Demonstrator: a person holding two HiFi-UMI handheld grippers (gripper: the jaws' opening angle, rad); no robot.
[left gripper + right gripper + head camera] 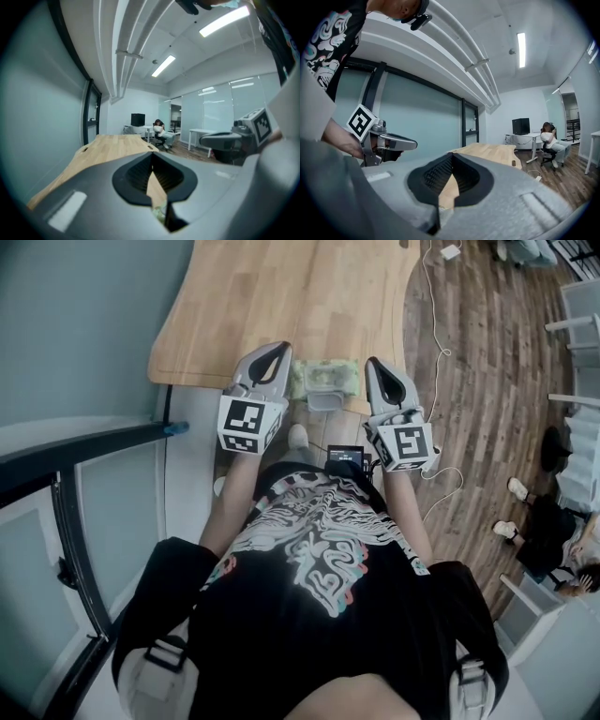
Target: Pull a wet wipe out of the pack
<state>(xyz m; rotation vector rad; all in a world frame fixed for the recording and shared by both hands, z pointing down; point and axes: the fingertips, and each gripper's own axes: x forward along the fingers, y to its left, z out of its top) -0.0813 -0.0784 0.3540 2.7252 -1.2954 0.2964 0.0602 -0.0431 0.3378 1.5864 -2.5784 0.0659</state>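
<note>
The wet wipe pack (323, 377), pale green with a whitish flap at its near side, lies at the near edge of the wooden table (281, 296). My left gripper (277, 349) hovers just left of the pack and my right gripper (374, 363) just right of it; neither touches it. Both point away from me, level over the table edge. In the left gripper view the jaws of the left gripper (152, 155) meet at the tips with nothing between them; a sliver of the green pack (160, 214) shows low down. The right gripper (452, 155) looks the same, shut and empty.
A white cable (435, 324) trails over the wood floor to the table's right. A dark-framed glass partition (84, 442) stands close on my left. A small black device (345, 456) hangs at my chest. A person sits on a chair (548, 140) far across the room.
</note>
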